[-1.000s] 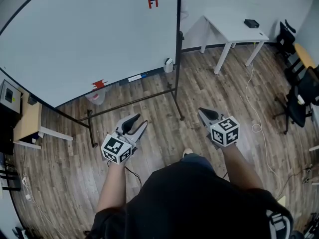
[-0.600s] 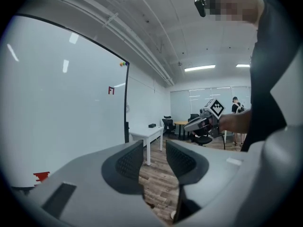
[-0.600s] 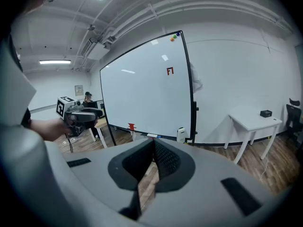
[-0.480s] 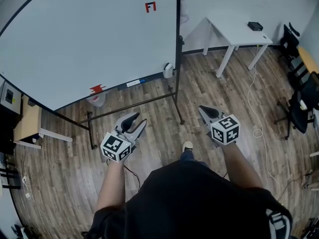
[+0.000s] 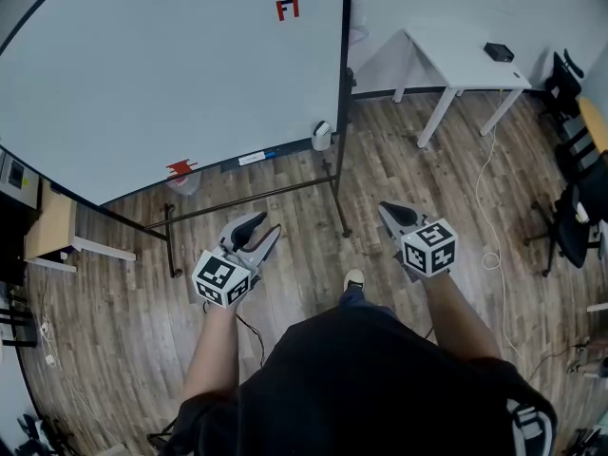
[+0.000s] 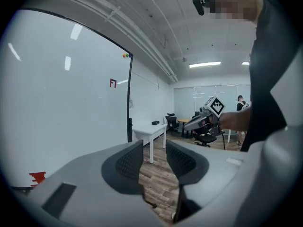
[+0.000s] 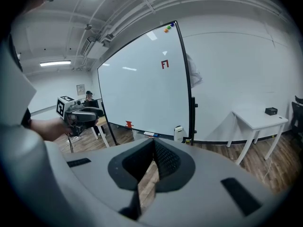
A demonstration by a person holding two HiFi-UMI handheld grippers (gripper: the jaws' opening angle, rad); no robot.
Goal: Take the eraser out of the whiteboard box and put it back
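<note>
A small white box (image 5: 322, 136) hangs at the right end of the whiteboard's (image 5: 171, 74) tray; the right gripper view shows the box (image 7: 178, 132) too. No eraser shows; the box's inside is hidden. A red piece (image 5: 180, 167) sticks low on the board. My left gripper (image 5: 261, 228) is held over the floor well short of the board, open and empty (image 6: 154, 148). My right gripper (image 5: 388, 213) hovers right of the board's stand, its jaws closed together on nothing (image 7: 152, 143).
The whiteboard's black stand legs (image 5: 247, 199) cross the wooden floor between me and the board. A white table (image 5: 465, 60) with a black item (image 5: 498, 52) stands at the back right. Office chairs (image 5: 570, 188) and a floor cable (image 5: 489, 207) lie right. A wooden desk (image 5: 52, 231) is left.
The head view has drifted slightly, so the board and table sit a bit further right. Both grippers keep their places and states.
</note>
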